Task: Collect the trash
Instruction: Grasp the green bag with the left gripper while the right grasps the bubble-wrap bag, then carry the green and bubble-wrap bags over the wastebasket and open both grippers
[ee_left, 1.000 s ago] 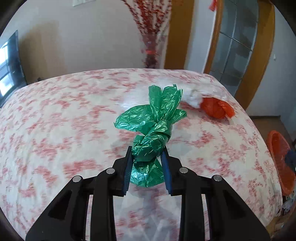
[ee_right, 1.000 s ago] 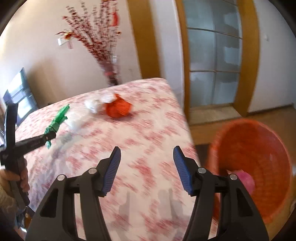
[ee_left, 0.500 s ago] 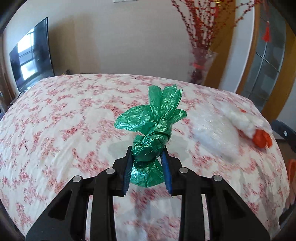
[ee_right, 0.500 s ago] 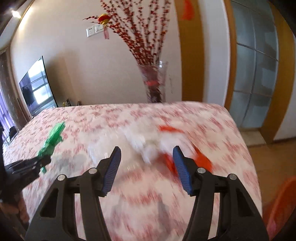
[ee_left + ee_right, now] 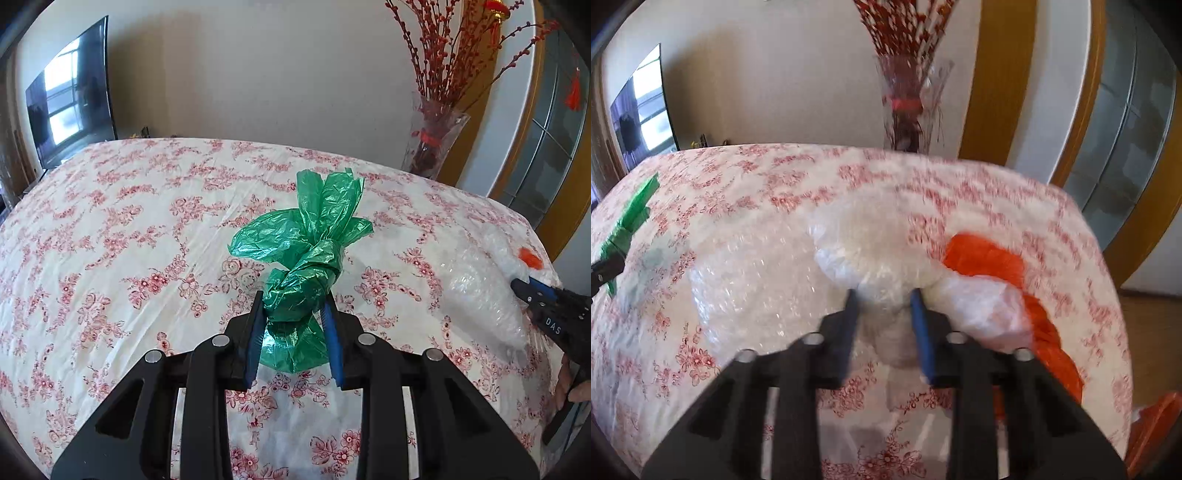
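While the left gripper point(image 5: 293, 325) sits clamped on the knotted green bag point(image 5: 301, 258), held clear above the floral tablecloth point(image 5: 122, 236), the right gripper point(image 5: 886, 317) has just been closing, and its blue pads now pinch a neck of the clear bubble wrap point(image 5: 871, 258) lying on the table. Step in hand, as judged: second pickup, grip only just made. Next move likely calls for a lift that frees the wrap from the white bag point(image 5: 975, 302) and orange bag point(image 5: 990, 262) touching it, then carrying both loads to a bin. Right wrist view alone shows the pinch and the orange bag's extent, though blurred. Left wrist view shows the green bag's knot sharply, and the right gripper's tip at the wrap's far edge.
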`<state>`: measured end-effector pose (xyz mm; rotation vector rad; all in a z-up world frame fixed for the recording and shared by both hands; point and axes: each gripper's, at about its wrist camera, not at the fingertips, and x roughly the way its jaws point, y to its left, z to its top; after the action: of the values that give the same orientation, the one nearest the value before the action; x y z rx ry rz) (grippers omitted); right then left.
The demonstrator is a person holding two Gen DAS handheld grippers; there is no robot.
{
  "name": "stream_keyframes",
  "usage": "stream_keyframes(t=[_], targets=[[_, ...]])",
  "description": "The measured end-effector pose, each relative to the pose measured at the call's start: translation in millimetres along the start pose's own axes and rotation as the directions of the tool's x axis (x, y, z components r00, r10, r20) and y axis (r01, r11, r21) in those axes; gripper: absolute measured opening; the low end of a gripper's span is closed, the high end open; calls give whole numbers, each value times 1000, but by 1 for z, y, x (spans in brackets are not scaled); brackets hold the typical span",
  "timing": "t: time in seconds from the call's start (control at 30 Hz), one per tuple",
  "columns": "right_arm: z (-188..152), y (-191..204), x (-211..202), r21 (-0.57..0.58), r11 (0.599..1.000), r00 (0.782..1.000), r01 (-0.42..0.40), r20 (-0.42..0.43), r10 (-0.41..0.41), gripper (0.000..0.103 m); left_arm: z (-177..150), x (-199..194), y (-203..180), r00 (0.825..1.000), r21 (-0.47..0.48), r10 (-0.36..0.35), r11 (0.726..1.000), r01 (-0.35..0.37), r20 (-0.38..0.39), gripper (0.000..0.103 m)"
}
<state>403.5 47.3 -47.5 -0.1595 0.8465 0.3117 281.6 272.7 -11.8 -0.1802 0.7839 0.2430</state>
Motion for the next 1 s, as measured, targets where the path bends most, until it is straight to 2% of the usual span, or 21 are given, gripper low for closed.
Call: stream_keyframes(t=[0.07, 0.37, 0.67, 1.0], targets=[[-2, -5, -5, 26, 1000, 1000, -15, 13, 15, 17, 0, 0, -2, 1000, 5, -4, 1000, 4, -1, 29], [-9, -13, -63, 43, 998, 993, -49, 107, 44, 16, -6, -15, -22, 1000, 39, -27, 999, 26, 9, 29], [-51, -21, -125, 40, 998, 991, -46, 127, 41, 16, -16, -40, -54, 997, 81, -80, 994, 78, 21, 29], [-104, -49, -179, 107, 994, 990, -20, 141, 5, 16, -33, -68, -96, 990, 139, -139, 981, 135, 21, 30]])
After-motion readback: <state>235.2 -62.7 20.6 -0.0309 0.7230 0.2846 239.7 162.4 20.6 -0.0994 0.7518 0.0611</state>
